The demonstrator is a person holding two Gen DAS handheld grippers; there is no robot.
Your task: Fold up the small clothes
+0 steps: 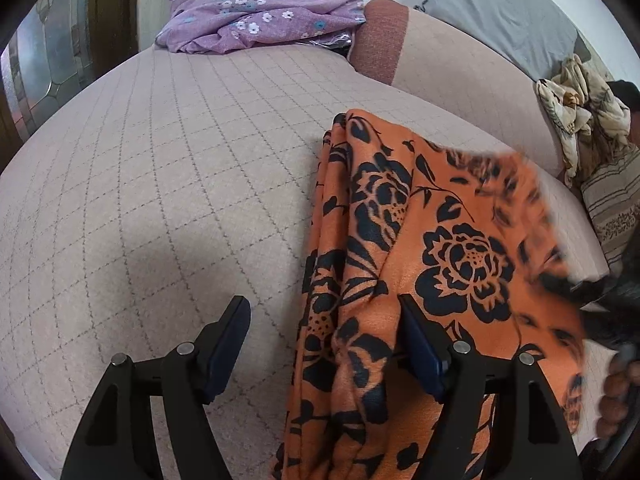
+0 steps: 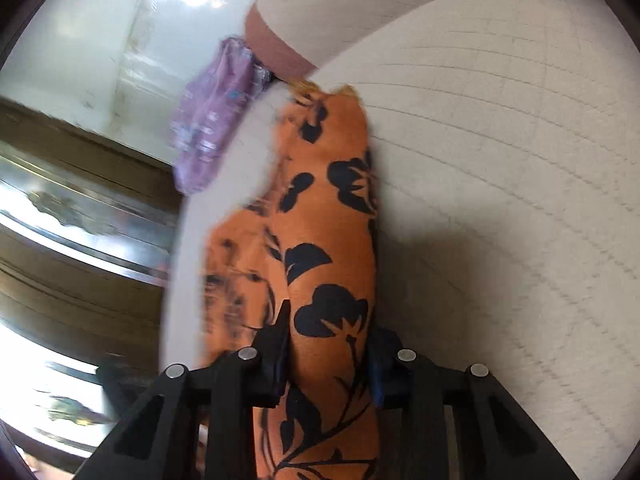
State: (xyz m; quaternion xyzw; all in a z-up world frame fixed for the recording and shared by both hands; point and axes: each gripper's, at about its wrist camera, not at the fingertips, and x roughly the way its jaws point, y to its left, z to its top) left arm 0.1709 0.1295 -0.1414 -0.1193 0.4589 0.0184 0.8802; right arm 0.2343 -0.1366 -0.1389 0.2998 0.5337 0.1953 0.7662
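orange floral cloth [image 1: 420,240] held up over the quilted bed [image 1: 160,180]

right gripper [image 2: 328,344] pinches a bunched fold of the cloth; left gripper [image 1: 324,320] gapes wide, with the cloth draped over one finger. a purple floral cloth [image 1: 256,12] lies at the bed's far edge.

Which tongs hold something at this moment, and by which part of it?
The right tongs are shut on the orange floral garment, pinching a bunched fold of it. The left tongs are open and hold nothing; the garment only lies between their fingers.
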